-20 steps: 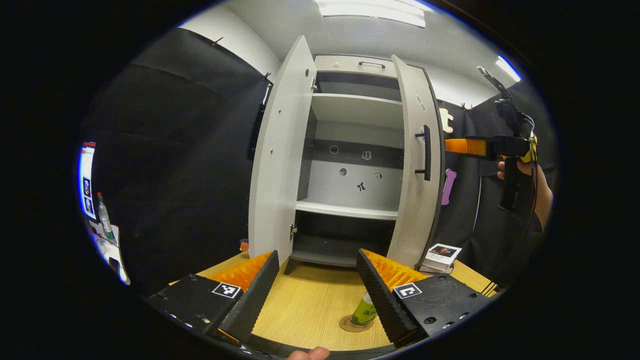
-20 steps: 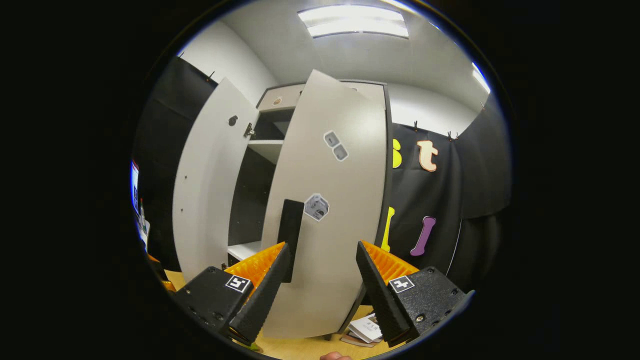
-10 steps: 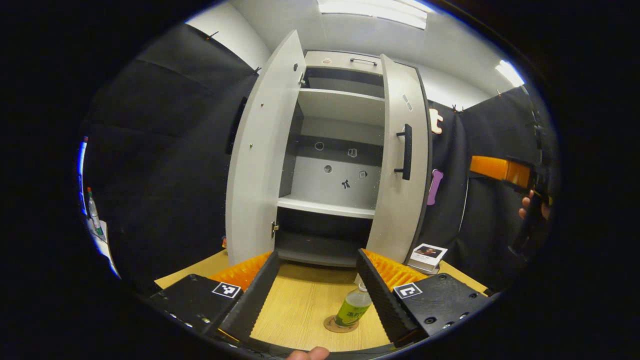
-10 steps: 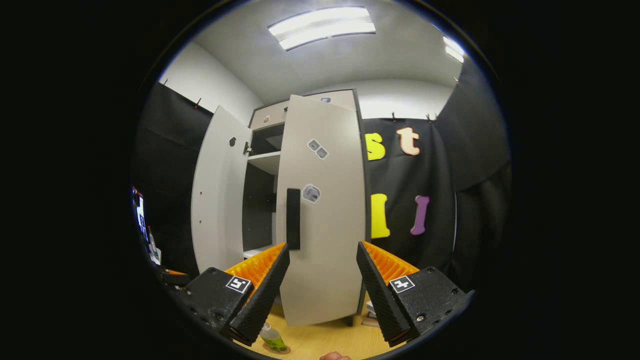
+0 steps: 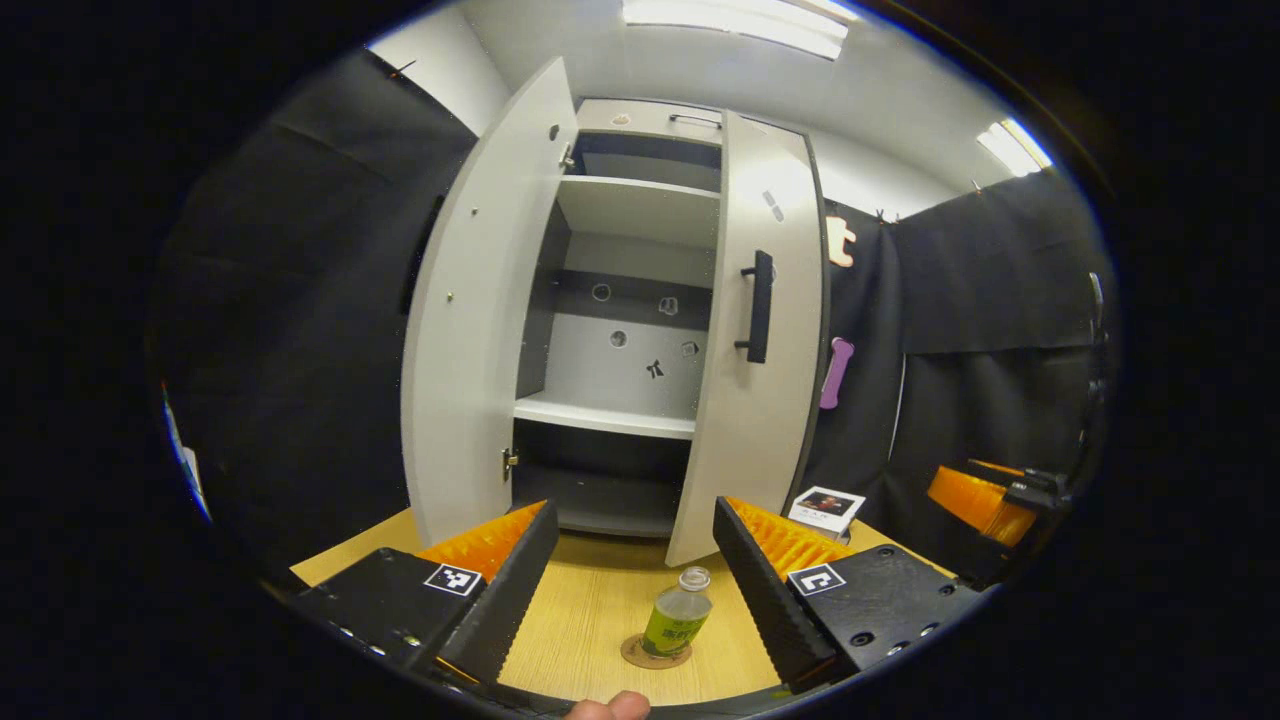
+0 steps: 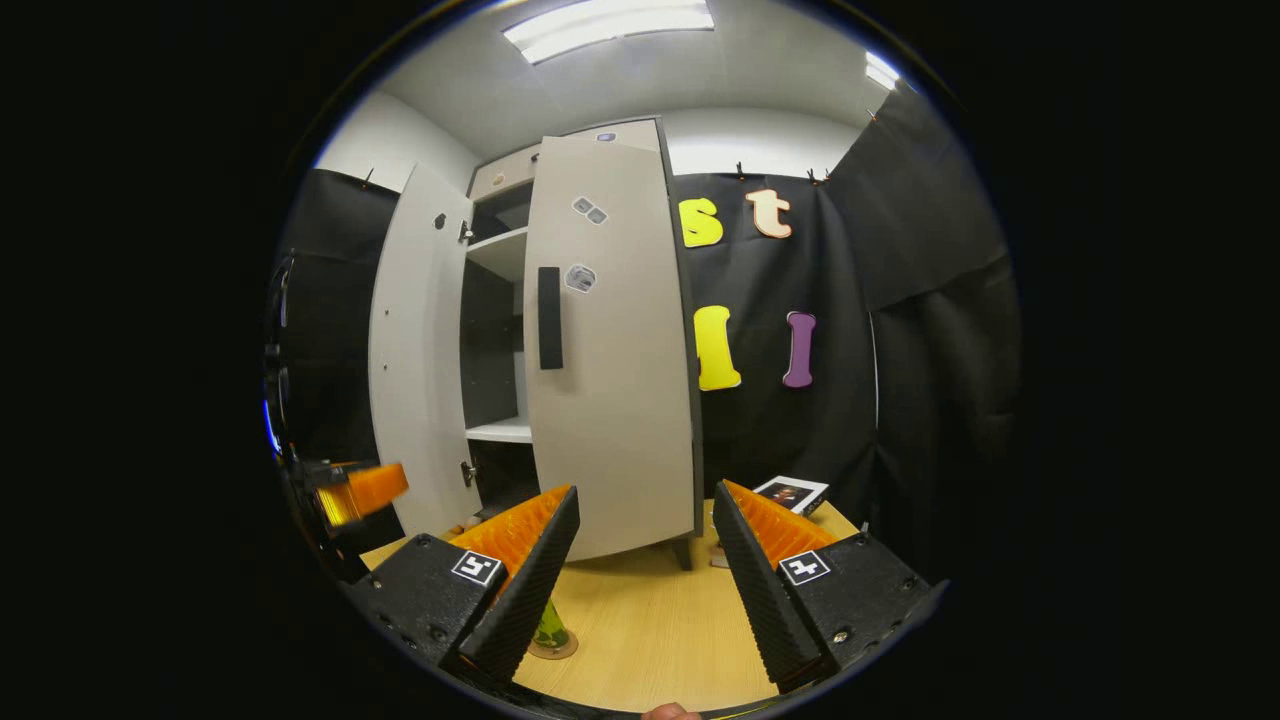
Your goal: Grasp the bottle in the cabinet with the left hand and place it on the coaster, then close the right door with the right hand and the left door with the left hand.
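Bottle (image 5: 678, 621) stands upright on the round coaster (image 5: 655, 652), on the wooden surface (image 5: 590, 610) in front of the cabinet (image 5: 640, 300), between and beyond the spread fingers of the left gripper (image 5: 632, 580), which holds nothing. Small, clear plastic with a green label and a cap, it looks light and easy to tip, so no door swing should brush it. The right door (image 5: 762, 340) hangs partly closed, its black bar handle (image 5: 758, 306) facing out; the left door (image 5: 480, 300) stands wide open. Both look like stiff, light panels on hinges, best moved by a push on the flat face near the free edge or by the handle. The right gripper (image 6: 645, 575), fingers apart and empty, points at the right door from low over the surface. A small stack of books (image 5: 826, 506) lies beside the cabinet's right foot.
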{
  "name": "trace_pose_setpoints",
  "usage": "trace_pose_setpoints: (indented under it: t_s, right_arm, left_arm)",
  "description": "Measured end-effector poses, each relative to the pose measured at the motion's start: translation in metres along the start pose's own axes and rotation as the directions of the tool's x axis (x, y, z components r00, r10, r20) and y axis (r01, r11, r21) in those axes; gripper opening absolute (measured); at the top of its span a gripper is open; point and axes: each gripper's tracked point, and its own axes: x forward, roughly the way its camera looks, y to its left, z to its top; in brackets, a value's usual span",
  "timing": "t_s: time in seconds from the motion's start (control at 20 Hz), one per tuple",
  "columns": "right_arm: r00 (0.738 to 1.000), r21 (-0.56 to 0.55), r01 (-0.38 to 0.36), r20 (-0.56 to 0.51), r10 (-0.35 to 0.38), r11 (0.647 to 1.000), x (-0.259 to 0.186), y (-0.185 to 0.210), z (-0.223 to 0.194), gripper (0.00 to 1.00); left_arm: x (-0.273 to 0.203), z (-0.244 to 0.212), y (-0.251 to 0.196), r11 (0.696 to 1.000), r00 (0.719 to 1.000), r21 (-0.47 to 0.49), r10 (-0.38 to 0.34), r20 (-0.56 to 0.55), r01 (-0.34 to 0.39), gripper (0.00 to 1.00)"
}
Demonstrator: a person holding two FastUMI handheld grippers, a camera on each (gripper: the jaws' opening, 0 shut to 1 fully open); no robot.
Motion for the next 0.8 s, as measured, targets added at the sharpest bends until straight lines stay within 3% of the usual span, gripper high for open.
trace_pose_setpoints:
  t_s: [0.05,0.25,0.35,0.4,0.6,0.7,0.8]
  right_arm:
    - [1.000,-0.003,-0.015,0.002,0.015,1.000,-0.003,0.001,0.000,0.83]
    - [0.998,0.000,-0.037,-0.047,0.037,0.999,-0.010,0.001,-0.021,0.83]
    - [0.996,0.006,-0.054,-0.073,0.054,0.999,-0.014,0.006,-0.028,0.83]
    - [0.995,0.006,-0.059,-0.075,0.059,0.998,-0.015,0.006,-0.029,0.83]
    - [0.994,-0.006,-0.060,-0.089,0.059,0.998,-0.017,0.001,-0.031,0.83]
    - [0.995,-0.010,-0.051,-0.081,0.050,0.999,-0.018,-0.004,-0.027,0.83]
    - [0.997,-0.010,-0.033,-0.075,0.033,0.999,-0.017,-0.011,-0.026,0.83]
  left_arm:
    - [-0.001,0.023,0.015,0.999,0.998,-0.029,0.040,0.053,-0.038,0.95]
    - [-0.002,0.102,0.113,0.970,0.953,-0.052,0.242,0.185,-0.236,0.95]
    - [0.005,0.134,0.169,0.943,0.908,-0.034,0.329,0.260,-0.331,1.00]
    - [0.008,0.149,0.198,0.926,0.885,-0.037,0.369,0.284,-0.375,0.95]
    - [0.048,0.174,0.272,0.878,0.821,-0.061,0.467,0.330,-0.475,0.95]
    - [0.076,0.169,0.295,0.866,0.816,-0.065,0.489,0.308,-0.495,1.00]
    - [0.102,0.163,0.297,0.881,0.842,-0.074,0.469,0.266,-0.467,0.95]
